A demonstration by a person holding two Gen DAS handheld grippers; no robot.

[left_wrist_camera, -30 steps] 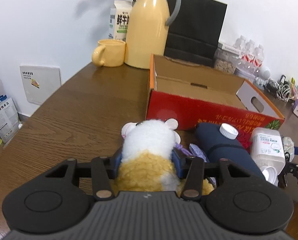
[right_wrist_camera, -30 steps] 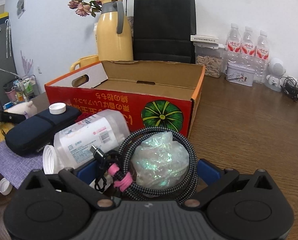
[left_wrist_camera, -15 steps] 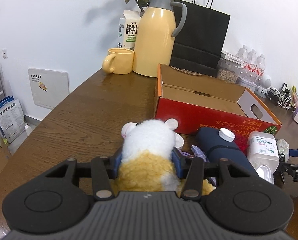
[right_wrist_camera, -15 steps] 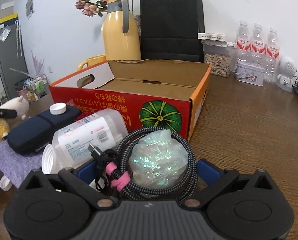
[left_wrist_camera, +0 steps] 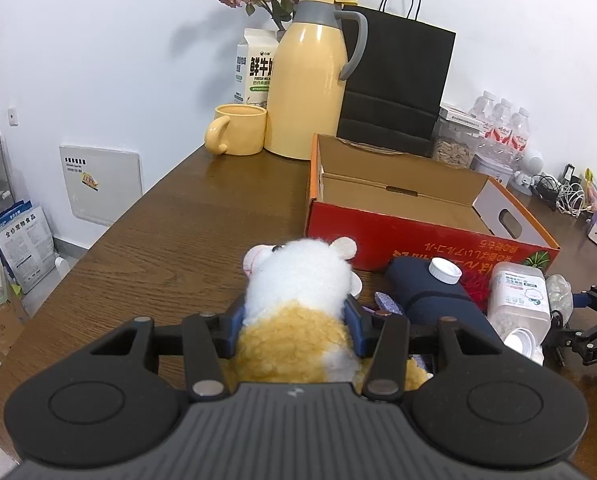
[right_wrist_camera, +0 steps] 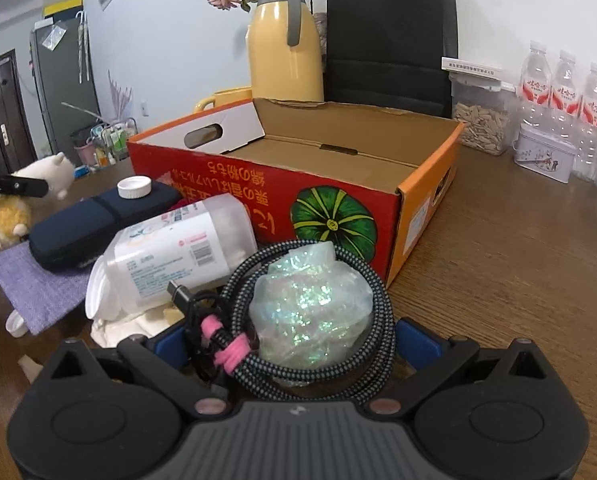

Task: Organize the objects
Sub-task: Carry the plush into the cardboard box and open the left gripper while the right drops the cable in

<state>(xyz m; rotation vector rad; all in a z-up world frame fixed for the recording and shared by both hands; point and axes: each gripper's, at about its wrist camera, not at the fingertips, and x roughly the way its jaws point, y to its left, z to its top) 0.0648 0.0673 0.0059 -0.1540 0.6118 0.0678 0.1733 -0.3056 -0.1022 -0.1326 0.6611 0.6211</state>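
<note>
**Desk:** Fingers (left_wrist_camera: 352, 318) first — what have they got?

**Photographer:** Blue fingers of the left gripper (left_wrist_camera: 294, 320) are clamped on a white-and-yellow plush toy (left_wrist_camera: 298, 292), low centre of the left wrist view. In the right wrist view the right gripper (right_wrist_camera: 286, 340) has its fingers (right_wrist_camera: 416, 338) pressed on a coiled braided cable (right_wrist_camera: 362, 280) wrapped round a crumpled iridescent bag (right_wrist_camera: 310, 308), at bottom centre.

**Desk:** Anything hidden or cut off?

**Photographer:** Both grippers' bodies mask what lies beneath them. The plush's lower half is behind the fingers. The cable's near loop runs under the gripper body.

**Desk:** Setting?

**Photographer:** A dark wood-grain counter (left_wrist_camera: 170, 240) against a white wall. An open red cardboard box (right_wrist_camera: 338, 184) sits mid-frame, empty inside as far as shows. Left of the bag lie a tipped clear bottle (right_wrist_camera: 178, 252) and a navy case (right_wrist_camera: 98, 220) with a white cap (right_wrist_camera: 134, 188) on it, over a purple cloth (right_wrist_camera: 42, 288).

**Desk:** Readable text?

**Photographer:** The milk carton (left_wrist_camera: 254, 68), upper centre of the left view, reads "FRESH MILK". The box's print is upside down beside a green pumpkin picture; the bottle label is too small.
</note>
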